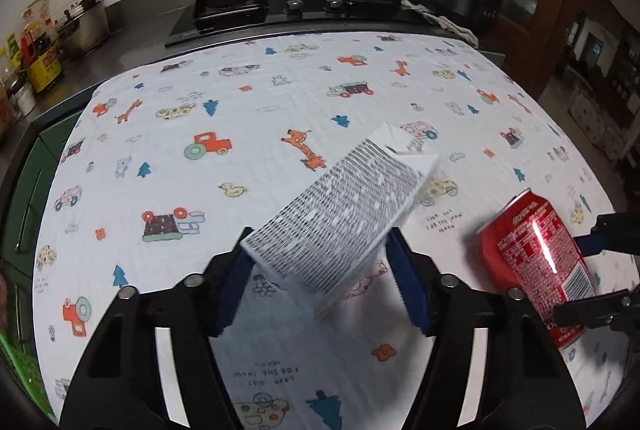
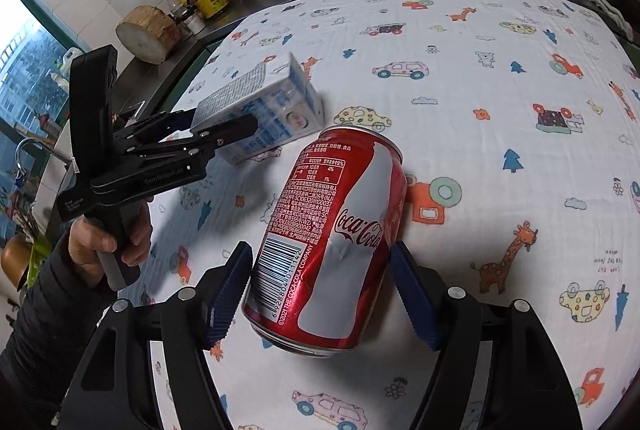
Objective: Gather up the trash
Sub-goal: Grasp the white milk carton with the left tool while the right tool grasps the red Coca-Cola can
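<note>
1. The left tool (image 1: pixel 320 270) pinches a white carton (image 1: pixel 340 218) between its blue pads, one pad on each long side near the carton's rear end.
2. The carton is tilted: its far end points away from the tool and down toward the cloth (image 1: pixel 240 102) that covers the tabletop. In the right wrist view the carton (image 2: pixel 272 102) appears held just above the cloth; whether its far corner touches is unclear.
3. The right tool (image 2: pixel 322 290) pinches a red can (image 2: pixel 332 242), its pads pressing the can's lower half from both sides.
4. The can leans, with its top pointing away from the tool and its base nearest the camera.
5. In the left wrist view the can (image 1: pixel 536 258) is to the right of the carton, near it but apart.
6. A hand (image 2: pixel 108 242) grips the left tool's handle.
7. A stove (image 1: pixel 280 10) sits beyond the cloth.
</note>
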A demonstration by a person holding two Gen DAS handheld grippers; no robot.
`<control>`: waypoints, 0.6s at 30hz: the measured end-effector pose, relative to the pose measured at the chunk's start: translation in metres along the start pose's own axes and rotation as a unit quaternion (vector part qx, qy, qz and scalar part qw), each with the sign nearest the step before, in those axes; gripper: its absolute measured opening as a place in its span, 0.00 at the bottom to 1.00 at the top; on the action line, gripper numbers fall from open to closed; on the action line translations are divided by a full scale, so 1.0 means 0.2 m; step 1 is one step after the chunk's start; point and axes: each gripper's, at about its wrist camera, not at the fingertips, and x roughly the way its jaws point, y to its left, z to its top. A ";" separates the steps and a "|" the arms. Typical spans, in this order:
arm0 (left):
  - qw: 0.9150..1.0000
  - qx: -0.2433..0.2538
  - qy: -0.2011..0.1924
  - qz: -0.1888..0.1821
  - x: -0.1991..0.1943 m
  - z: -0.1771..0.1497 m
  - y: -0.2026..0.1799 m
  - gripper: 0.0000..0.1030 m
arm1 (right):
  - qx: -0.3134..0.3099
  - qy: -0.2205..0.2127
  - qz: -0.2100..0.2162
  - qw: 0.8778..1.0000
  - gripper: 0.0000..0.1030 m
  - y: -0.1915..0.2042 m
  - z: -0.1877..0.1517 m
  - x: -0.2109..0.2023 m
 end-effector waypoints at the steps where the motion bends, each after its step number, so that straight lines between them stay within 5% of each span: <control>1: 1.000 -0.003 0.001 -0.002 -0.01 0.00 0.00 0.52 | -0.001 0.000 0.000 1.000 0.66 0.01 0.00 0.00; 5: 1.000 -0.014 0.007 -0.004 -0.05 -0.03 0.00 0.44 | -0.007 -0.002 0.000 1.000 0.66 0.06 -0.01 -0.01; 18: 0.999 -0.032 -0.009 0.043 -0.42 -0.23 0.08 0.41 | -0.025 -0.003 0.024 0.999 0.64 0.31 -0.11 -0.01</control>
